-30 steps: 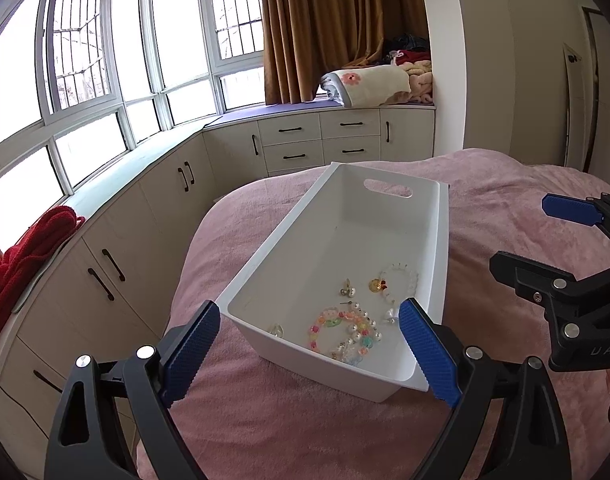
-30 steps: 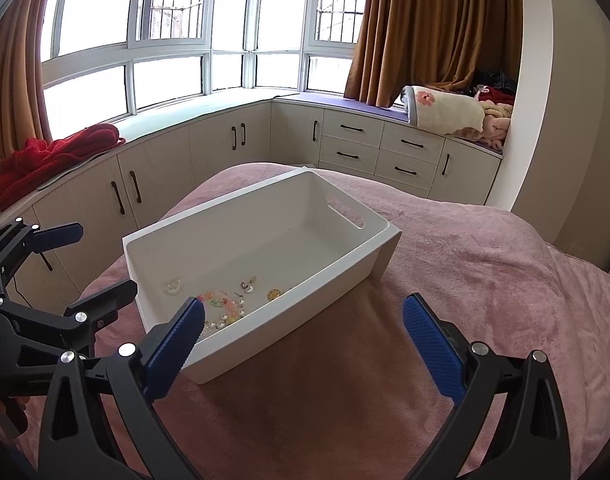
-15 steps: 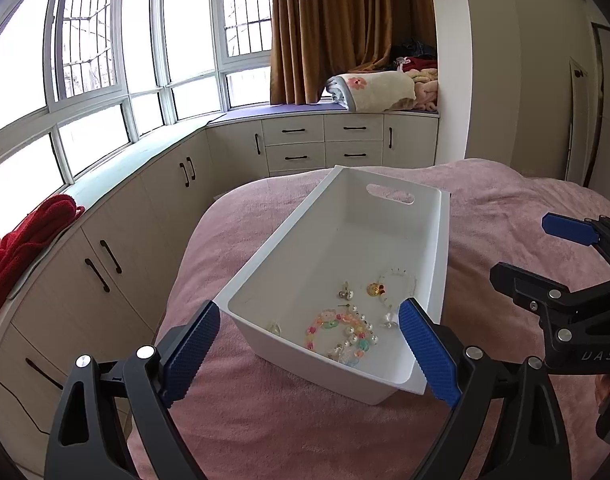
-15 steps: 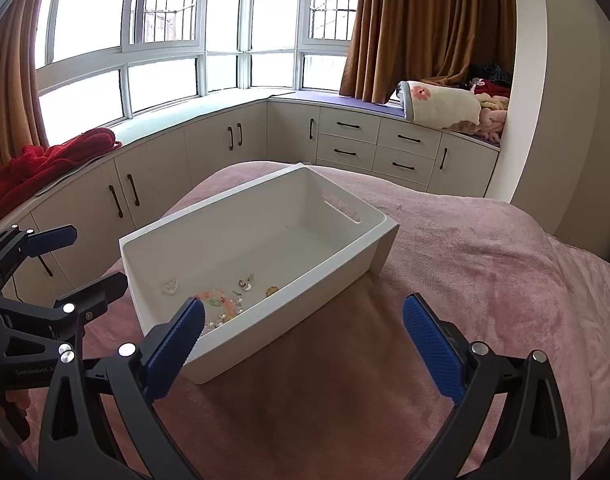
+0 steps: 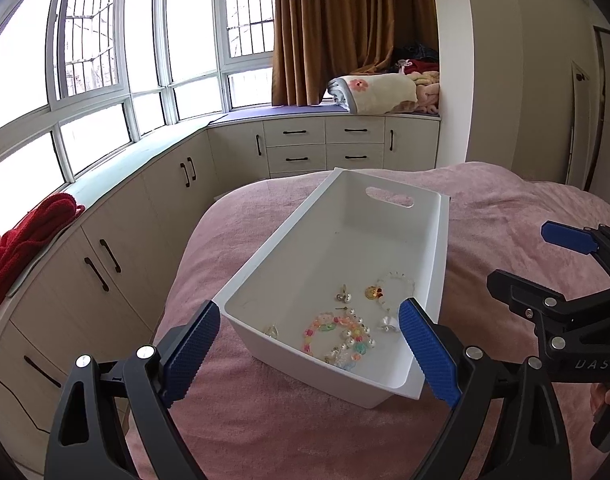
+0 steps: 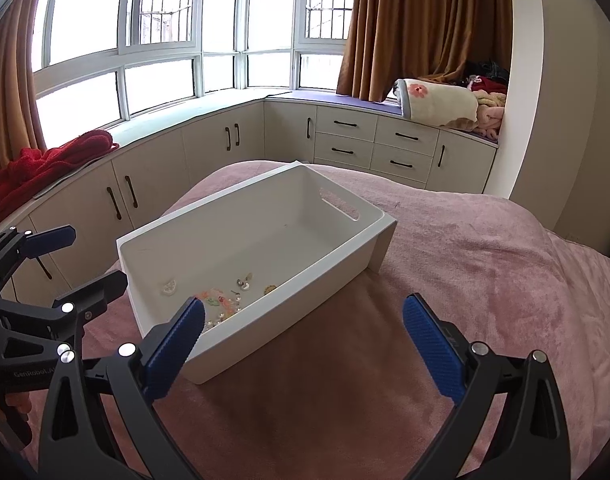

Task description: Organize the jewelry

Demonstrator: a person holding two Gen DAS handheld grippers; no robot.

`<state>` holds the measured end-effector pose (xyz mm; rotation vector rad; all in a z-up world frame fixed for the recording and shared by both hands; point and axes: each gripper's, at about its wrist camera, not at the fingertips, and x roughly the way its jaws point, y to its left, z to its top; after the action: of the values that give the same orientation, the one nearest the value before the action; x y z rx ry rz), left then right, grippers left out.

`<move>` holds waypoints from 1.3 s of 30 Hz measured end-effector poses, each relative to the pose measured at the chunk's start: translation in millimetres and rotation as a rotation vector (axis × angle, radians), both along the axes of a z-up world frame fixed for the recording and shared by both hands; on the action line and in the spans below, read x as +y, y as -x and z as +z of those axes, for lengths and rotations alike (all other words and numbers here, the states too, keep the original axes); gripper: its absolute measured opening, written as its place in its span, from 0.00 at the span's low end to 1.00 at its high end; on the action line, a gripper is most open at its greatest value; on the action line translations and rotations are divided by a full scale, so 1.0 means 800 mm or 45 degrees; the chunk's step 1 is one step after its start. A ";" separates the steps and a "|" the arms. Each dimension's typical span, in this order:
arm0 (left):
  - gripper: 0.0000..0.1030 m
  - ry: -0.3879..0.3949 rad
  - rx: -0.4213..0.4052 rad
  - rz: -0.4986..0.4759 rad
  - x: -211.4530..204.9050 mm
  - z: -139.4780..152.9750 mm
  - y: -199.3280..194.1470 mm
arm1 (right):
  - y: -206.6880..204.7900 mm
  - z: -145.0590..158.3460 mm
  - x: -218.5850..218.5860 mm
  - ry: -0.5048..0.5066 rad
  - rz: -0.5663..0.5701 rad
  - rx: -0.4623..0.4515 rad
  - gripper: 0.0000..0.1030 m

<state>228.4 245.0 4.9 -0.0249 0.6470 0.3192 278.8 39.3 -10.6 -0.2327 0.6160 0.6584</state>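
A white plastic bin (image 5: 441, 248) (image 6: 381, 240) sits on the pink bedspread. Jewelry lies at its near end: a colourful bead bracelet (image 5: 339, 332) (image 6: 217, 304), a clear bead bracelet (image 5: 395, 284), pearl earrings (image 5: 343, 295) (image 6: 245, 282), a yellow charm (image 5: 372, 292) (image 6: 269, 289) and a small clear piece (image 5: 271, 331) (image 6: 169, 287). My left gripper (image 5: 309, 344) is open and empty, above the bin's near end. My right gripper (image 6: 305, 340) is open and empty, over the bedspread to the right of the bin. Each gripper shows in the other's view, the right one (image 5: 545, 264) and the left one (image 6: 81, 260).
The pink bedspread (image 6: 465, 272) spreads to the right and front of the bin. Beige cabinets (image 5: 145, 216) run along the window behind the bed's left edge. A red cloth (image 6: 53, 160) and folded blankets (image 6: 437, 108) lie on the window seat.
Both grippers have drawn back and risen a little, so the bin looks slightly farther and lower. Both stay open. The jewelry has not moved.
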 end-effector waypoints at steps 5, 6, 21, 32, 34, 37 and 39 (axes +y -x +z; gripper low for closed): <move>0.90 -0.015 0.000 0.002 -0.009 0.000 0.000 | -0.001 0.000 -0.001 -0.003 -0.009 0.000 0.95; 0.90 -0.011 -0.003 0.005 -0.009 0.000 0.000 | -0.001 0.000 -0.001 -0.006 -0.010 0.000 0.95; 0.90 -0.013 -0.005 0.011 -0.014 0.001 0.000 | -0.001 0.002 -0.003 -0.017 -0.021 -0.003 0.95; 0.90 -0.012 -0.009 0.017 -0.015 0.003 0.001 | -0.001 0.004 -0.002 -0.017 -0.024 -0.008 0.95; 0.90 -0.010 -0.008 0.017 -0.015 0.003 0.001 | -0.001 0.004 -0.003 -0.016 -0.026 -0.007 0.95; 0.90 0.002 -0.001 0.010 -0.016 0.002 -0.001 | -0.002 0.003 -0.004 -0.015 -0.027 0.003 0.95; 0.90 -0.002 0.003 0.005 -0.018 0.002 -0.002 | -0.002 0.001 -0.004 -0.014 -0.030 0.007 0.95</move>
<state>230.0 230.6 6.5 -0.0244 0.6493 0.3239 280.8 35.8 -9.6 -0.2130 0.6196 0.6402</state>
